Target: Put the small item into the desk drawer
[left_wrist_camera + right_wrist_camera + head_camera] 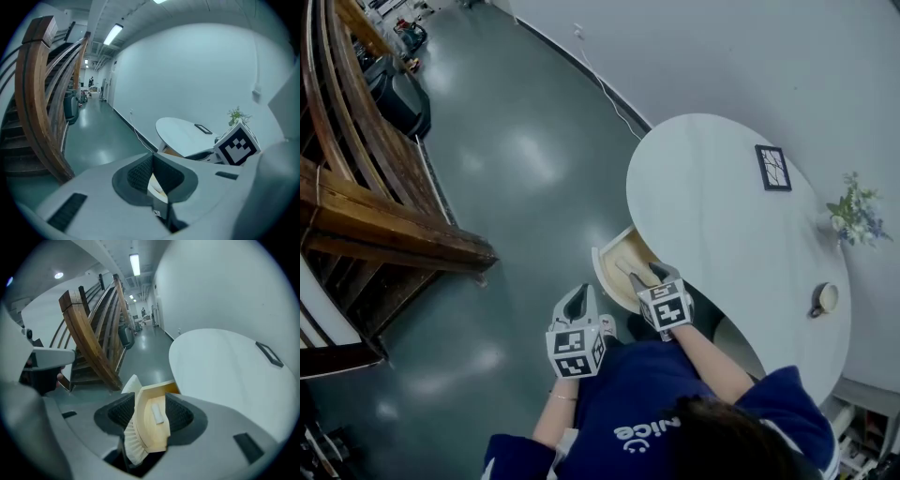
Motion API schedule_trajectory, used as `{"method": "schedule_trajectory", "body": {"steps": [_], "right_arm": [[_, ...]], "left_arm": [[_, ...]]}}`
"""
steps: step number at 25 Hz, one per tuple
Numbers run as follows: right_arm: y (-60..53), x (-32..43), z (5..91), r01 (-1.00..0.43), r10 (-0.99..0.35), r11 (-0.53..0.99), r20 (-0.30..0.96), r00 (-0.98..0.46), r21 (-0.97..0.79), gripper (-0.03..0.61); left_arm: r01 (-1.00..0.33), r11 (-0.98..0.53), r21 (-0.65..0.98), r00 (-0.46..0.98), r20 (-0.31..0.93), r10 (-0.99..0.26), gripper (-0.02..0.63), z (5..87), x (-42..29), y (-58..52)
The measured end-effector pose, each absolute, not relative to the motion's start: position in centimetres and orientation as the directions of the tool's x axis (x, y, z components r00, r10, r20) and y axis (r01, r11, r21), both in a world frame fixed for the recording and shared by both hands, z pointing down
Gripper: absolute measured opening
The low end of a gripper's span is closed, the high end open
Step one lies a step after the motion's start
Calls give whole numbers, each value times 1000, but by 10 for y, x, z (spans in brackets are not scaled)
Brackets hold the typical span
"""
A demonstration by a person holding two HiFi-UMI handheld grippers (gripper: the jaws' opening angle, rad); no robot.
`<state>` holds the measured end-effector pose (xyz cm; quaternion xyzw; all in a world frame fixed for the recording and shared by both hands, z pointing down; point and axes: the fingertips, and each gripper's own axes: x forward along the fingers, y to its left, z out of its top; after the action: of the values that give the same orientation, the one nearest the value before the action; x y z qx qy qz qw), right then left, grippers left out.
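Presently, right claw (150, 413) hangs spread above drawer (140, 394), item (157, 413) loose beneath; left claw (152, 168) pressed together; risk: jaw snagging rim jolts item.

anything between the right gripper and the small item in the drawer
Nothing visible does. The small white item lies uncovered in the open drawer, in plain line with the right gripper, whose jaws stand apart.

The drawer (619, 267) stands pulled out from the left edge of the table (722, 225), with the small item (157, 413) lying inside it. On the table, a picture frame (772, 168) lies toward the far side, a plant (853, 211) sits at the right edge, and a cup (825, 298) sits nearer the person. A staircase (356, 178) stands well to the left of the table.
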<state>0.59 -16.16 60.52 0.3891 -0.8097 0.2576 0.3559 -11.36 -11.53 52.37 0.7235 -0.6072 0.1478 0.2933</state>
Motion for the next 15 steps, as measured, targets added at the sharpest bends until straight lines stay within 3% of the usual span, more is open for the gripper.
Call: {"method": "schedule_trajectory", "body": {"steps": [15], "right_arm": [[-159,61,512,-910,-747,399,533,-396,-117,212]], "left_arm": [[-944,-263,197,326,463,-824,3,488,-80,-135]]}}
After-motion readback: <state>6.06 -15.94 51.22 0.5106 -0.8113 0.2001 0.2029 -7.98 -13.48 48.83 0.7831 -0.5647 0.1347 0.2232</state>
